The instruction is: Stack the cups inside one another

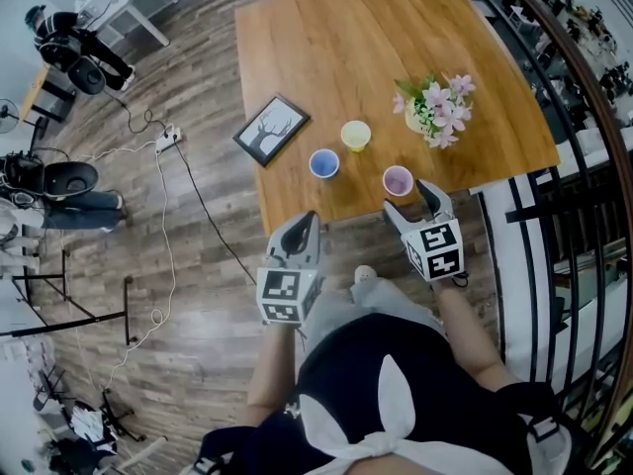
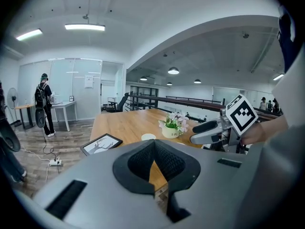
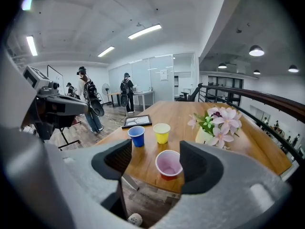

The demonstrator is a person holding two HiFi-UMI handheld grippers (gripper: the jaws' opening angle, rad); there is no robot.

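left gripper — jaws clenched, empty | right gripper — jaws released, red cup just ahead | blue cup, yellow cup apart on tabletop | left gripper view: only yellow rim shows

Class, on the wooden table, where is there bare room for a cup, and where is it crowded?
Bare: the far half of the wooden table, beyond the black picture frame, yellow plastic cup and potted pink flowers. Crowded: the near edge, where the blue plastic cup, yellow cup and red plastic cup cluster between frame and flowers.
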